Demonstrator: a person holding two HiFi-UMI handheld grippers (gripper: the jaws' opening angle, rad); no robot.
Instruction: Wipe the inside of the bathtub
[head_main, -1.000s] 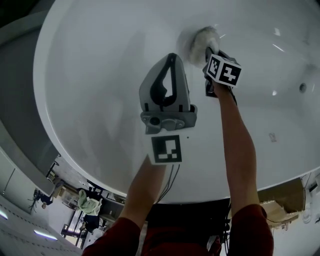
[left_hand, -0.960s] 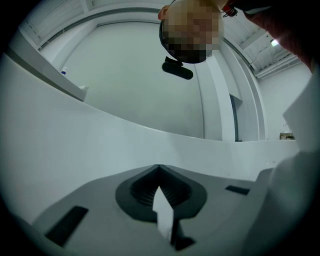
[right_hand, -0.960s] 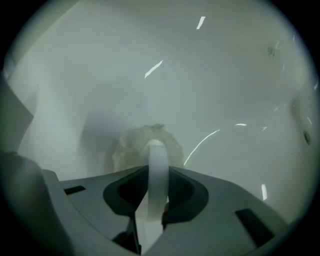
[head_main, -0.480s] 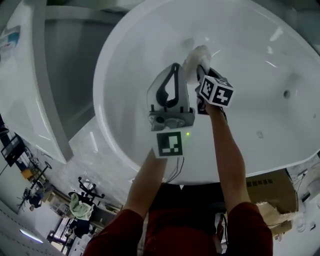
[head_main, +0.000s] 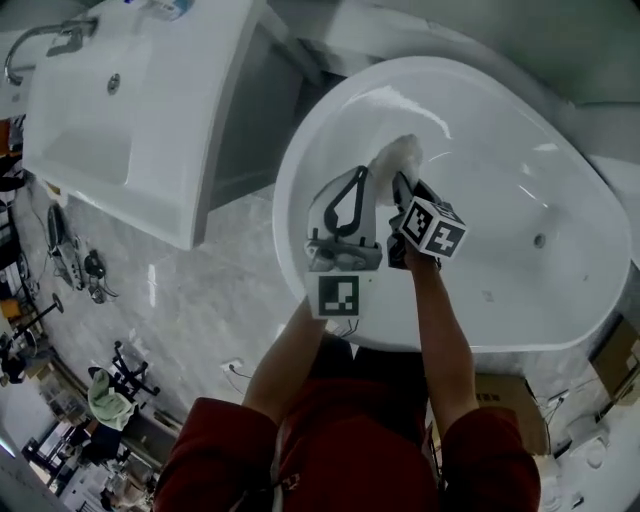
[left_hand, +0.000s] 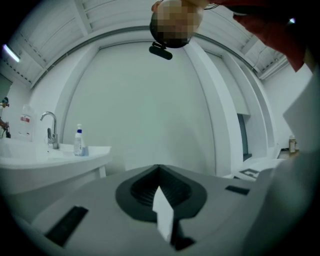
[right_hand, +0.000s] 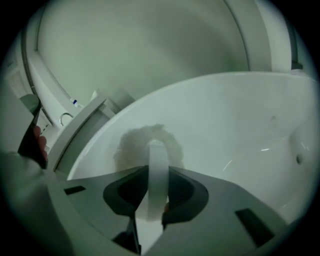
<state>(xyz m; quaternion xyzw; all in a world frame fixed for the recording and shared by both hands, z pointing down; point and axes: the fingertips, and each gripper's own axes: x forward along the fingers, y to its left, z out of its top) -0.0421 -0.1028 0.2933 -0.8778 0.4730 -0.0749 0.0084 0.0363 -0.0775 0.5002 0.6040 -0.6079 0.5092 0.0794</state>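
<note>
Currently the fluffy white pad (head_main: 396, 158) sits against the inner wall of the bathtub (head_main: 500, 200), just below the rim. Right gripper (head_main: 400, 190) is clamped on the pad's white strap (right_hand: 157, 167). Left gripper (head_main: 352, 185) hangs just beside it, jaws together with nothing between them. Washbasin (head_main: 130, 140) stands nearby.

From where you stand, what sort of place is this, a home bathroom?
Likely a bathroom-fixture showroom or workshop, not a home: a freestanding white bathtub, a second white basin with a faucet beside it, and cardboard boxes on the floor.
</note>
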